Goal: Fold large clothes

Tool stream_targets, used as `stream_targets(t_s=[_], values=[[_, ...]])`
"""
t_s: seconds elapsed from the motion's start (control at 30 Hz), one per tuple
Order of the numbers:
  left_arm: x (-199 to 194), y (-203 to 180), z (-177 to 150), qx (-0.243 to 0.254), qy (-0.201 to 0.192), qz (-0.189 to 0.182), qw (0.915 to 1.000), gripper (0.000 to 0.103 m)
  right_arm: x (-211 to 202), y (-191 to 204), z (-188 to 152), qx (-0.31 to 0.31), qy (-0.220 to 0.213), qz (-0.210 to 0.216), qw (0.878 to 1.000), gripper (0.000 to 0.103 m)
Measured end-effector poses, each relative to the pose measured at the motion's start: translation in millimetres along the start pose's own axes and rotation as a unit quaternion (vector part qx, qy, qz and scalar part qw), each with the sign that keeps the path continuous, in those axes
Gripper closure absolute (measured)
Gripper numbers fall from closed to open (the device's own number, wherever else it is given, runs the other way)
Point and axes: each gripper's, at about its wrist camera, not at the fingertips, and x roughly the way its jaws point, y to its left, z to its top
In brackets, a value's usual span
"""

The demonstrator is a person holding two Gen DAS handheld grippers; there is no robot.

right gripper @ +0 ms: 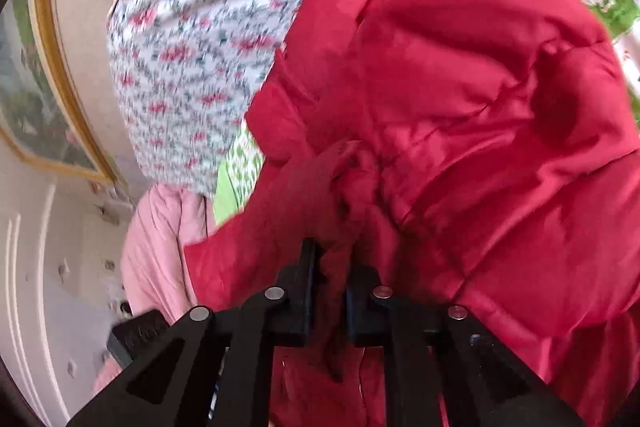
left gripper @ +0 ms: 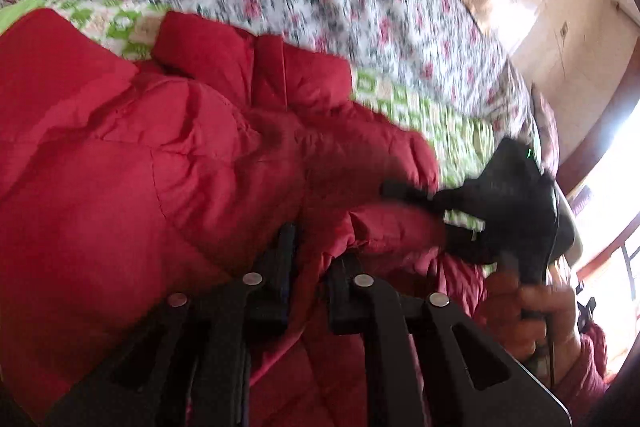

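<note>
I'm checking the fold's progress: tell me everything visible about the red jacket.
The red jacket is a puffy, quilted coat with a smooth, slightly shiny shell. It lies crumpled and bunched on the green-patterned blanket over the floral bed cover. The left gripper and the right gripper each pinch a fold of its fabric.

No readable text, labels, brands, numbers or signs, both views blurred
</note>
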Motion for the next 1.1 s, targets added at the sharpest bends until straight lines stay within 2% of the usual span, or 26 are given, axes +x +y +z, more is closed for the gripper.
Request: stream_targets(t_s=[0.07, 0.1, 0.17, 0.2, 0.3, 0.47, 0.53, 0.6, 0.67, 0.8, 0.93, 1.03, 1.1], values=[[-4, -3, -6, 0.017, 0.018, 0.006, 0.9997, 0.089, -8, 4, 1, -0.014, -0.017, -0.006, 1.000, 0.096], [-9, -6, -10, 0.028, 0.019, 0.008, 0.9994, 0.084, -12, 8, 1, -0.023, -0.021, -0.011, 0.999, 0.097], [-22, -10, -17, 0.044, 0.016, 0.005, 0.9989, 0.064, -18, 18, 0, -0.052, -0.034, -0.032, 0.998, 0.097], [-28, -10, -19, 0.045, 0.014, 0.004, 0.9989, 0.048, -21, 22, 0, -0.065, -0.043, -0.044, 0.996, 0.098], [-51, -2, -20, 0.047, -0.004, 0.015, 0.9988, 0.047, -36, 33, 6, -0.084, -0.074, -0.060, 0.992, 0.098], [-85, 42, 0, -0.002, -0.071, 0.066, 0.9953, 0.047, -73, 52, 10, -0.132, -0.129, -0.089, 0.979, 0.098], [-85, 71, 9, -0.042, -0.080, 0.063, 0.9940, 0.047, -84, 58, 8, -0.152, -0.148, -0.103, 0.972, 0.098], [-77, 88, 14, -0.057, -0.073, 0.054, 0.9943, 0.047, -93, 60, 3, -0.170, -0.169, -0.122, 0.963, 0.098], [-61, 98, 19, -0.052, -0.055, 0.067, 0.9949, 0.047, -89, 56, 1, -0.185, -0.167, -0.154, 0.956, 0.098], [-30, 113, 16, -0.042, -0.013, 0.082, 0.9956, 0.047, -61, 29, 3, -0.190, -0.131, -0.237, 0.944, 0.098], [-16, 110, 9, -0.019, 0.000, 0.109, 0.9939, 0.047, -38, 3, 3, -0.183, -0.106, -0.267, 0.940, 0.097], [-14, 108, 7, -0.013, 0.003, 0.122, 0.9924, 0.047, -38, 7, 3, -0.188, -0.104, -0.277, 0.937, 0.095], [-13, 107, 8, -0.009, 0.003, 0.128, 0.9917, 0.047, -44, 11, 5, -0.179, -0.102, -0.273, 0.940, 0.091]])
